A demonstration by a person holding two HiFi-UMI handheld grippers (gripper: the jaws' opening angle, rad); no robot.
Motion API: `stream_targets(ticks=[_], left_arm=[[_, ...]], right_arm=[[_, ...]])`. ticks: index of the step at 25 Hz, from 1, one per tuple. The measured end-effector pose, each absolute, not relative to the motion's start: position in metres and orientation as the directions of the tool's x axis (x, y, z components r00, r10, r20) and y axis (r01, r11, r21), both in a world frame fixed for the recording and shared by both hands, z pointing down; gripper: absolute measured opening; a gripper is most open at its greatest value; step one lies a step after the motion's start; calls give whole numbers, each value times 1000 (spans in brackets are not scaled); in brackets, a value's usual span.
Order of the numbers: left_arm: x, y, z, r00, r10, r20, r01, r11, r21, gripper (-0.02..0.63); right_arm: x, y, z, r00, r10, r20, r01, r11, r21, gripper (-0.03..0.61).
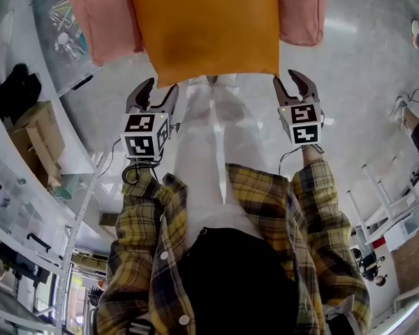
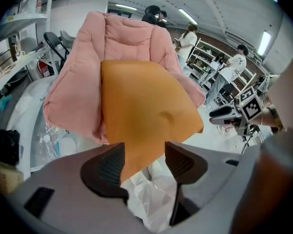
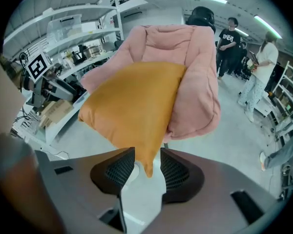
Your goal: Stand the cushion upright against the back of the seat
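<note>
An orange cushion point(image 1: 209, 26) lies on the seat of a pink padded chair point(image 1: 101, 19), with its near edge hanging over the seat's front. My left gripper point(image 1: 152, 93) sits just under the cushion's near left corner, jaws spread. My right gripper point(image 1: 295, 86) is beside the near right corner, also spread. In the left gripper view the cushion point(image 2: 141, 106) reaches down between the open jaws point(image 2: 144, 162), with gaps at both pads. In the right gripper view a cushion corner point(image 3: 147, 167) points between the pads without being pinched. The chair back point(image 2: 122, 38) rises behind the cushion.
White shelving point(image 1: 28, 208) with boxes runs along the left. White table frames point(image 1: 394, 201) stand at the right. Several people point(image 2: 234, 67) stand behind the chair near racks. Grey floor point(image 1: 363, 82) surrounds the chair.
</note>
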State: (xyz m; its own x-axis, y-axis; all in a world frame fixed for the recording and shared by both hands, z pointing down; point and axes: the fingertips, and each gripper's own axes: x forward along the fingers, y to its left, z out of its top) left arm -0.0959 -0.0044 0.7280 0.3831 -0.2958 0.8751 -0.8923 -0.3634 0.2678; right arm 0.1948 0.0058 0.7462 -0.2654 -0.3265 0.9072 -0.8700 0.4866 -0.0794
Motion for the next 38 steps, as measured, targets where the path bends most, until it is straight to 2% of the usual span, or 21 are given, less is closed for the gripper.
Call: stream_targets(ticks=[15, 25, 28, 32, 38], left_arm=[[-119, 29, 822, 244, -126, 962, -908, -379, 180, 266], [-125, 44, 862, 174, -39, 984, -916, -373, 147, 264], [-128, 41, 857, 139, -51, 989, -922, -371, 110, 187], [-126, 36, 848, 122, -90, 988, -913, -401, 76, 86], [-121, 32, 838, 145, -101, 984, -914, -394, 94, 44]], right_arm=[[197, 25, 817, -208, -189, 960, -856, 510, -85, 161], [197, 27, 839, -159, -174, 972, -859, 509, -49, 161], [198, 22, 833, -123, -209, 970, -856, 518, 3, 156], [192, 18, 825, -108, -242, 964, -850, 525, 37, 88], [185, 13, 817, -115, -262, 958, -871, 490, 29, 30]])
